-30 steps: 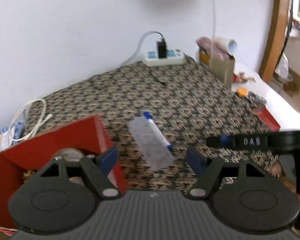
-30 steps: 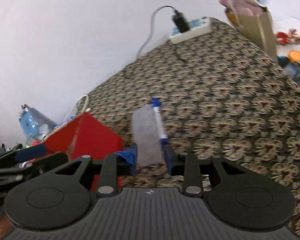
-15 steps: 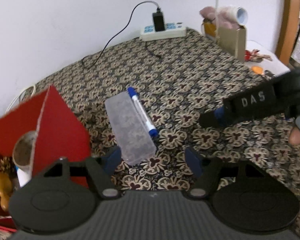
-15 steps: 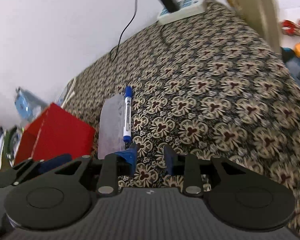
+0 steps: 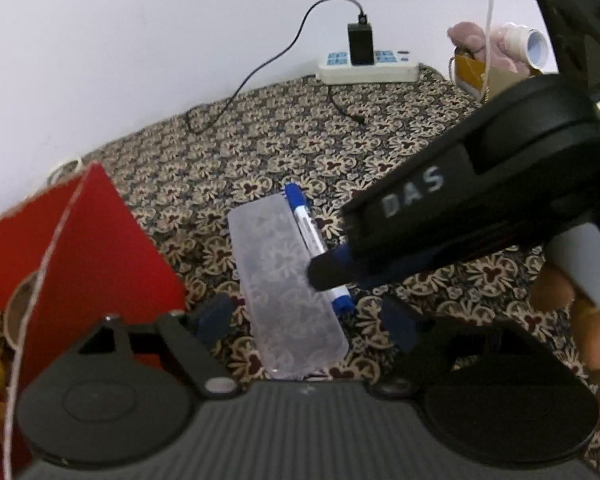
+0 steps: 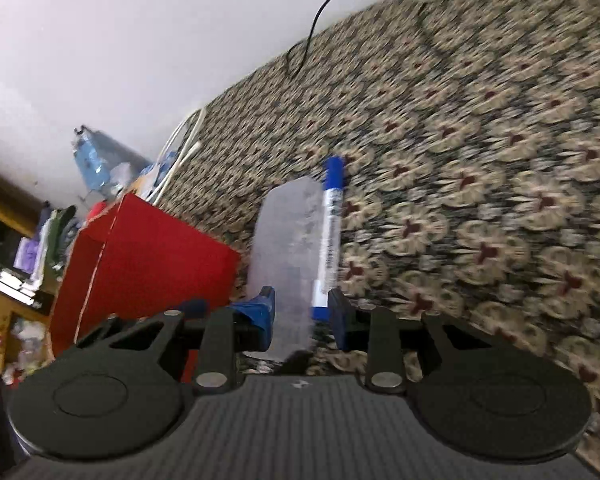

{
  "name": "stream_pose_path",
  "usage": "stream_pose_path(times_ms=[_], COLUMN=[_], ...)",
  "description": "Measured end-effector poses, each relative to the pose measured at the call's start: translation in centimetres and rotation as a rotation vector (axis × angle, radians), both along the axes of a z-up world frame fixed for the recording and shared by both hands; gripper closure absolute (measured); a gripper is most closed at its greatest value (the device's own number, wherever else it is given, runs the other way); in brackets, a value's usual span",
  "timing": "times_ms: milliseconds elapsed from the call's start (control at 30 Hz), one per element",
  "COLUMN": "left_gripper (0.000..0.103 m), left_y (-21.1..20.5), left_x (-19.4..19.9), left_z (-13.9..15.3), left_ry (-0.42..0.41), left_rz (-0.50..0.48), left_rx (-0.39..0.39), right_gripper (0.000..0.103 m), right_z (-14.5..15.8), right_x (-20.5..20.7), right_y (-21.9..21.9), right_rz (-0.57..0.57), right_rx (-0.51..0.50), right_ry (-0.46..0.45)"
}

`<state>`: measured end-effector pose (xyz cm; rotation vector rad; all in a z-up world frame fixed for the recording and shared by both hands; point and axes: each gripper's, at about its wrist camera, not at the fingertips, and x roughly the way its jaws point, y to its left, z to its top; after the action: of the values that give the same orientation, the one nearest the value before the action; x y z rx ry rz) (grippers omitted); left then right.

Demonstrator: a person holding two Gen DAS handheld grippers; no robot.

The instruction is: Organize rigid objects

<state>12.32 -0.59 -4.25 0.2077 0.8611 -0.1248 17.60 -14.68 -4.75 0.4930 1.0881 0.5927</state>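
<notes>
Right of the red box (image 5: 80, 240), left claw (image 5: 308, 316) is spreading around the clear case (image 5: 288, 284) while right claw (image 6: 302, 312), half-spread and gripping nothing, reaches the marker (image 6: 330, 232); pinching comes next, I reckon.

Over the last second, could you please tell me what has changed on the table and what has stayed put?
Both tongs came down toward the clear plastic case and blue marker. The right tongs swung in from the right and now straddle the marker's near end; the left tongs are opening around the case. Nothing is gripped yet. The case, marker, red box and power strip lie as before.
</notes>
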Motion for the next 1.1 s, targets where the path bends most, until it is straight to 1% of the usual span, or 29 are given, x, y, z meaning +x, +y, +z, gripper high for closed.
stream_pose_path(times_ms=[133,300,367,500,600,700,733,867,933,967,1000,1033,1067,1100], left_gripper=[0.020,0.020,0.025,0.032,0.039,0.038,0.033,0.028,0.025,0.025,0.031,0.034,0.033,0.035], left_y=[0.4,0.2,0.4,1.1,1.4,1.8,1.9,1.9,1.8,1.6,1.3,1.2,1.2,1.3], left_x=[1.0,2.0,2.4,3.4,3.7,3.5,3.6,3.5,3.3,3.4,3.5,3.6,3.7,3.8], left_z=[-0.7,-1.5,-1.7,-1.7,-1.3,-1.4,-1.6,-2.2,-2.2,-2.2,-2.3,-2.4,-2.3,-2.3], left_ry=[0.029,0.039,0.038,0.048,0.051,0.062,0.067,0.074,0.061,0.055,0.051,0.054,0.053,0.057], left_rz=[0.008,0.021,0.032,0.045,0.034,0.028,0.035,0.044,0.044,0.047,0.052,0.048,0.053,0.057], left_rx=[-0.028,-0.004,0.005,-0.015,-0.028,-0.043,-0.045,-0.052,-0.053,-0.041,-0.021,-0.018,-0.018,-0.025], right_gripper=[0.089,0.089,0.088,0.087,0.087,0.087,0.087,0.087,0.087,0.087,0.088,0.088,0.089,0.090], right_z=[-0.7,-1.2,-1.6,-1.9,-2.0,-1.5,-1.3,-1.0,-0.7,-0.6,-0.6,-0.7,-0.8,-0.9], right_x=[1.1,2.1,2.7,3.5,3.5,3.2,3.2,3.5,3.6,3.6,3.7,3.9,4.0,4.1], right_y=[1.5,2.3,2.6,2.8,2.6,2.5,2.5,2.9,3.6,4.0,4.5,5.0,5.3,5.5], right_rz=[0.034,0.030,0.028,0.018,0.000,-0.004,-0.002,0.008,0.018,0.020,0.034,0.050,0.060,0.064], right_rx=[-0.017,-0.023,-0.033,-0.009,-0.005,-0.022,-0.019,-0.001,-0.027,-0.047,-0.068,-0.068,-0.062,-0.061], right_ry=[0.020,0.031,0.029,0.037,0.032,-0.002,-0.012,-0.028,-0.060,-0.076,-0.077,-0.076,-0.078,-0.077])
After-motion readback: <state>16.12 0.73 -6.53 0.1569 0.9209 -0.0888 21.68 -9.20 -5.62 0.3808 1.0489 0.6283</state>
